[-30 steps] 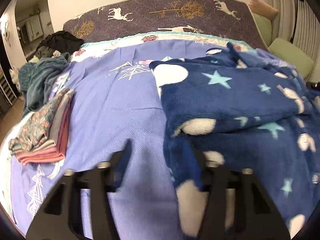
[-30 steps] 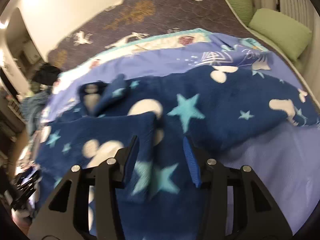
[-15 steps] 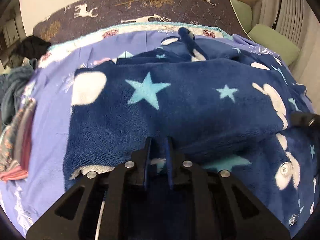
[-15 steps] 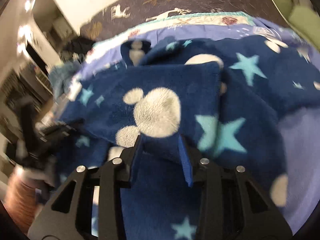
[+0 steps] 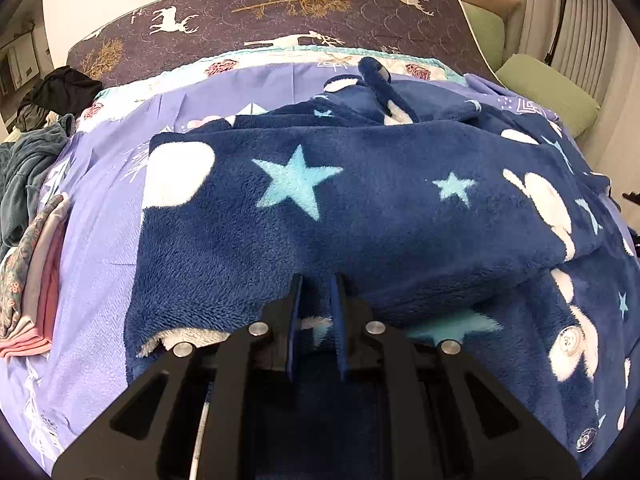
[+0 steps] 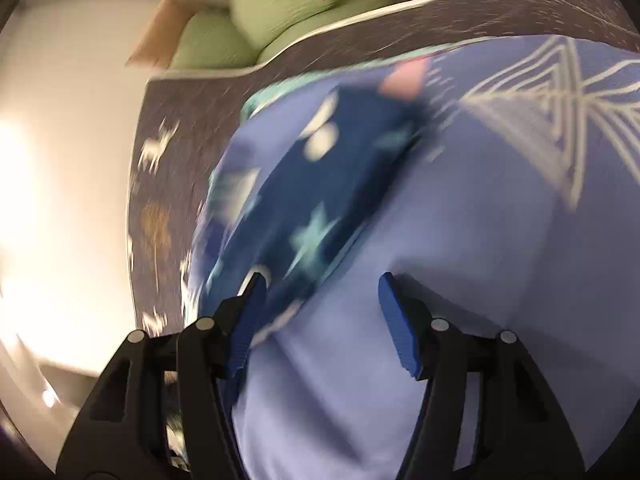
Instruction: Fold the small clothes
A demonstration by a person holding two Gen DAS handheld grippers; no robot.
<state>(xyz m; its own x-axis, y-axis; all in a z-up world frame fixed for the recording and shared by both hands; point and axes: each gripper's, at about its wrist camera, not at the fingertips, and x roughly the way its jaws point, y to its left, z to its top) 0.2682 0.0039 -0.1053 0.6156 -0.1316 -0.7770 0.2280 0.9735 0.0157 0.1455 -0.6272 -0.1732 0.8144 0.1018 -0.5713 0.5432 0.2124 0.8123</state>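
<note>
A navy fleece garment [image 5: 360, 208] with stars and white shapes lies on the lilac bedsheet [image 5: 100, 216], one part folded over the rest. My left gripper [image 5: 316, 316] is nearly closed at the folded layer's near edge, with fleece between its pads. My right gripper [image 6: 320, 308] is open and empty, tilted over the sheet [image 6: 460, 240]. In the blurred right wrist view a part of the garment [image 6: 340, 184] lies ahead, its near end by the left finger [image 6: 248, 320].
A stack of folded clothes [image 5: 32, 276] lies at the bed's left edge, with a heap of dark clothes [image 5: 28, 168] behind it. A deer-print mattress [image 5: 280, 12] stands against the wall. Green cushions [image 5: 548, 88] lie at the right.
My left gripper closed on the garment's edge and holds there. My right gripper let go of the fleece, opened, and swung away, now tilted over bare sheet.
</note>
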